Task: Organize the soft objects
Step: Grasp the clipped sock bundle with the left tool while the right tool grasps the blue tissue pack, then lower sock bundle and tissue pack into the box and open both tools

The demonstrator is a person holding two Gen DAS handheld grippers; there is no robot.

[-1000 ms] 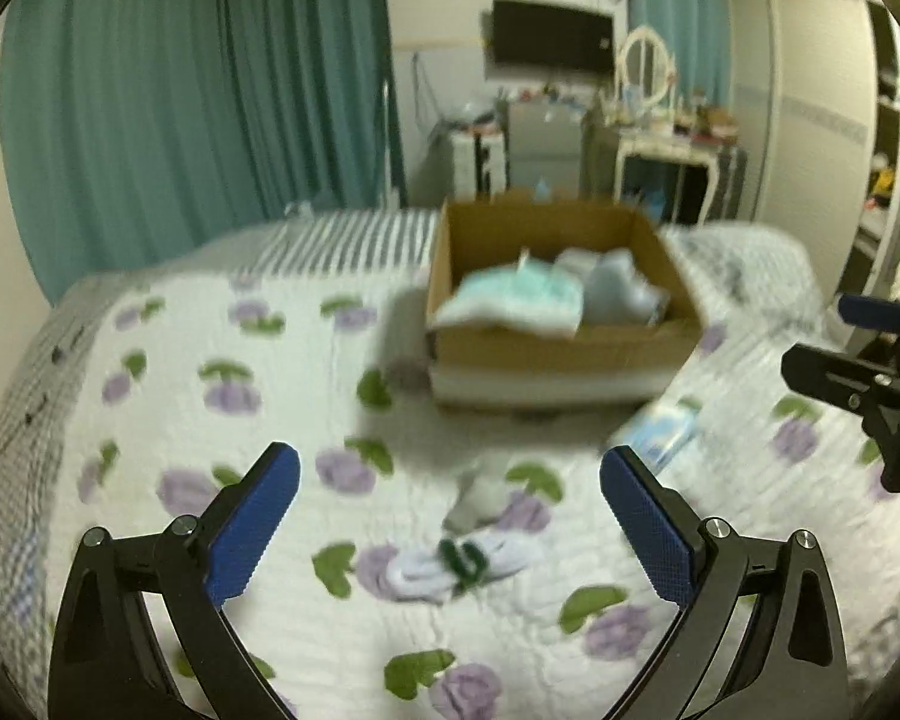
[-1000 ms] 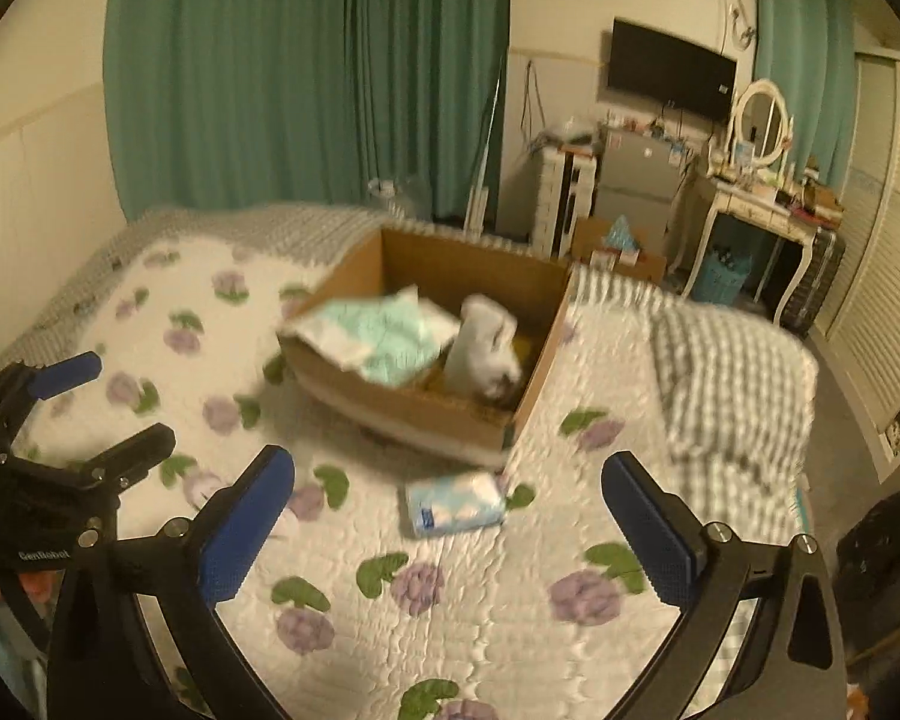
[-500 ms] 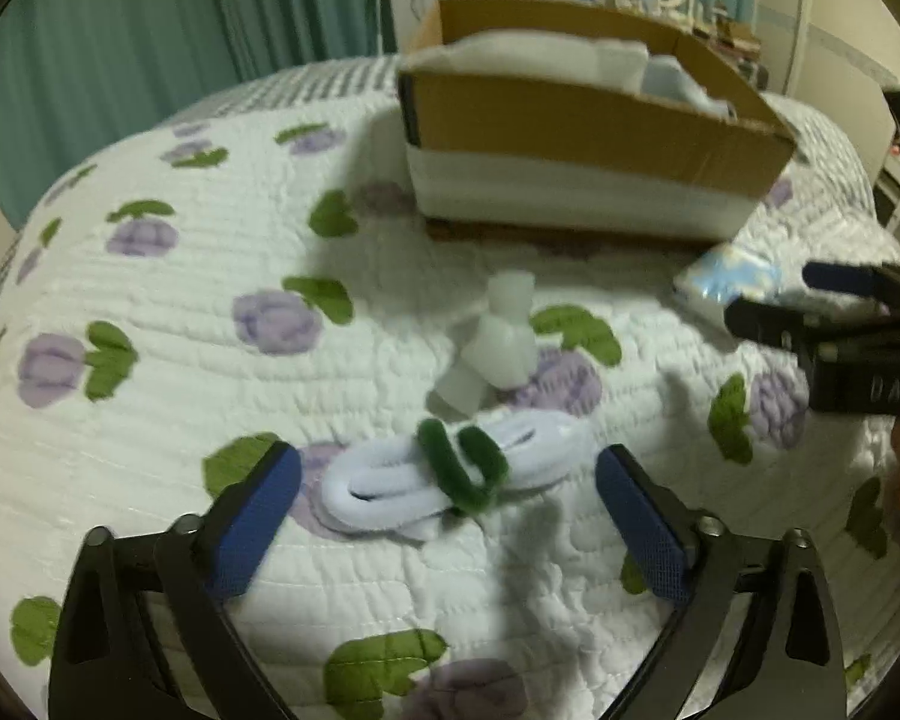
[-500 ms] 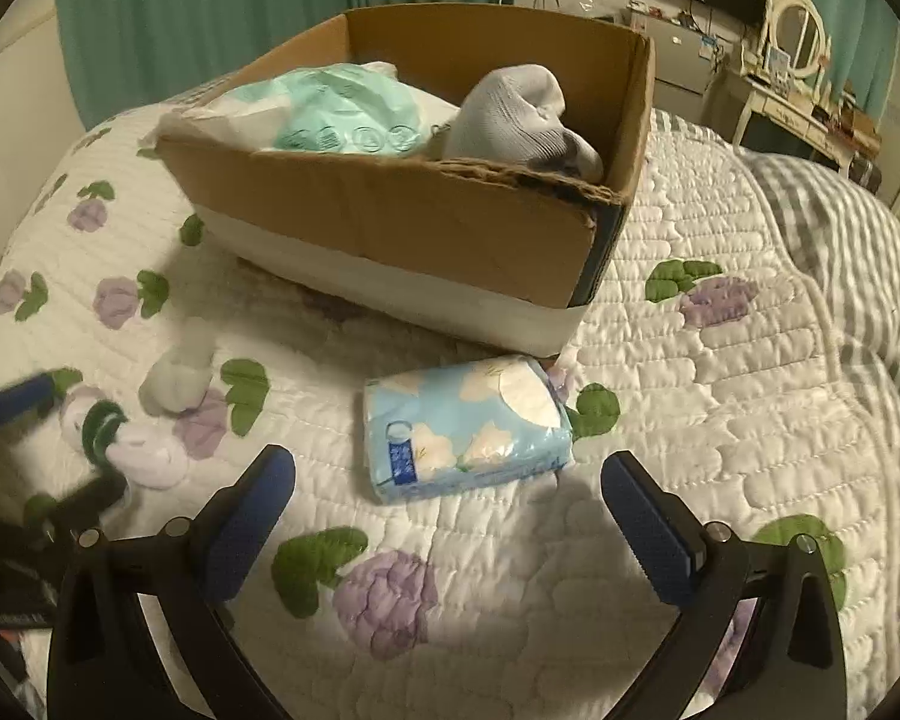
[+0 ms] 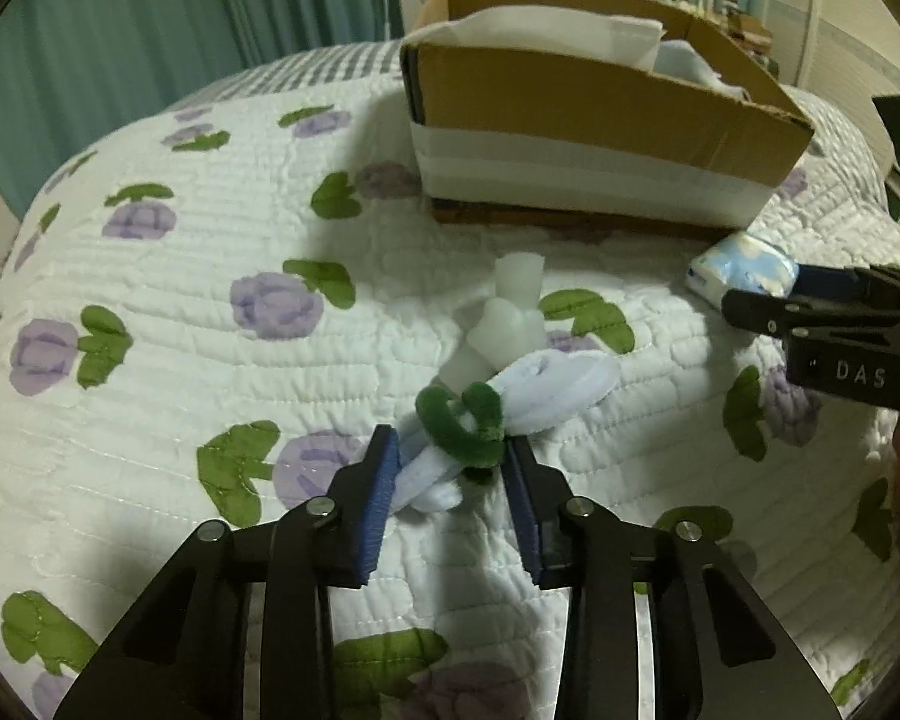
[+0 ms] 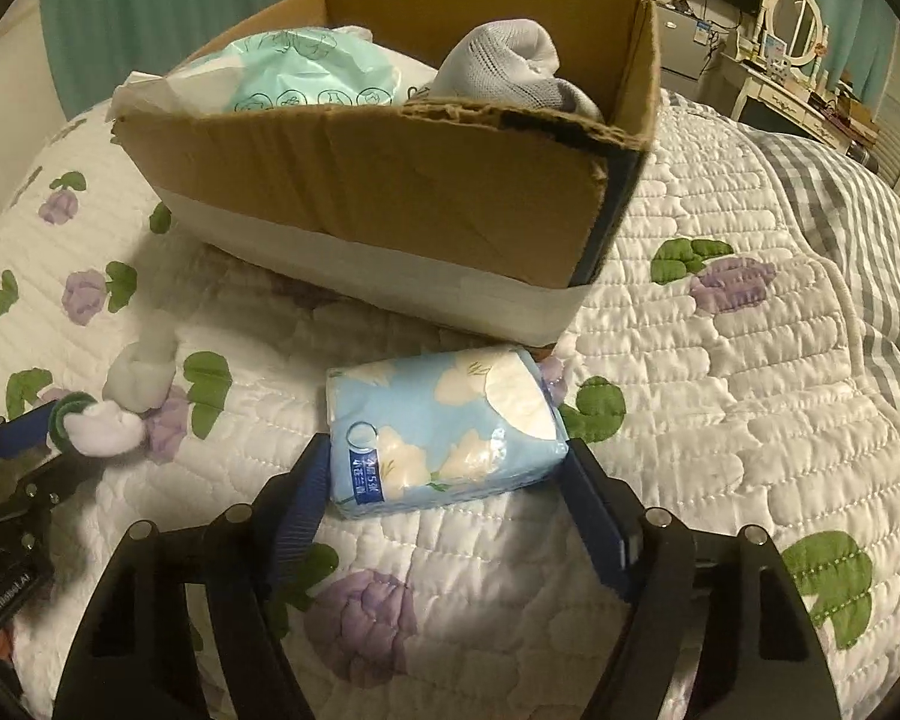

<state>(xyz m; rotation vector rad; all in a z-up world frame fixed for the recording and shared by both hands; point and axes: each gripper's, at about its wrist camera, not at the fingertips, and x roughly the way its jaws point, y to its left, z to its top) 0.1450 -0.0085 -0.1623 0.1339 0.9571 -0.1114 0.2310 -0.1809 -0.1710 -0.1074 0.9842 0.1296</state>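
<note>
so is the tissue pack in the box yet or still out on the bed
Out: the tissue pack lies on the quilt before the cardboard box, between the right gripper's fingers.

On the bed ahead of me sits the cardboard box, with a plastic packet in its left part and a sock in its right. Just in front of the box's right end lies the tissue pack, between the fingers of my right hand-held gripper. To its left lies the rolled cloth bundle, between the fingers of my left hand-held gripper, with the foam pieces touching its far side, between bundle and box.
</note>
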